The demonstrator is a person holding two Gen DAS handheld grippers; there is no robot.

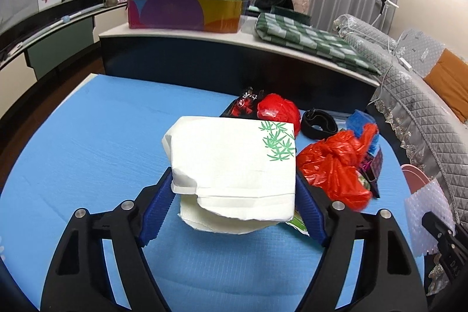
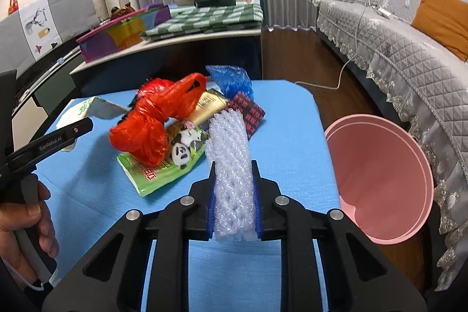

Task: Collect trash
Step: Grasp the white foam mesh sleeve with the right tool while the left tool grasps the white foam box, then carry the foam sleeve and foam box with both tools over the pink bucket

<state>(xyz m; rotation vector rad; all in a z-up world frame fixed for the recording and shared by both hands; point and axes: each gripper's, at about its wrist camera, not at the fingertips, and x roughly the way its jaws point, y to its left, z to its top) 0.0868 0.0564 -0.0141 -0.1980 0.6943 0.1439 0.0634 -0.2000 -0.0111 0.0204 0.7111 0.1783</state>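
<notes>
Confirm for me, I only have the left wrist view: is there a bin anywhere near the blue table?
Observer: Yes, an open pink round bin stands beside the blue table, on its sofa side.
Operator: What's the right gripper doing?
Observer: The right gripper is shut on a white foam mesh sleeve, squeezed thin between the pads.
Operator: Anything under the red plastic bag?
Observer: The red plastic bag lies on a green snack wrapper with a panda print.
Operator: Left grip from outside?
Observer: Mostly hidden; only the left gripper's black finger and the hand on its handle show.
</notes>
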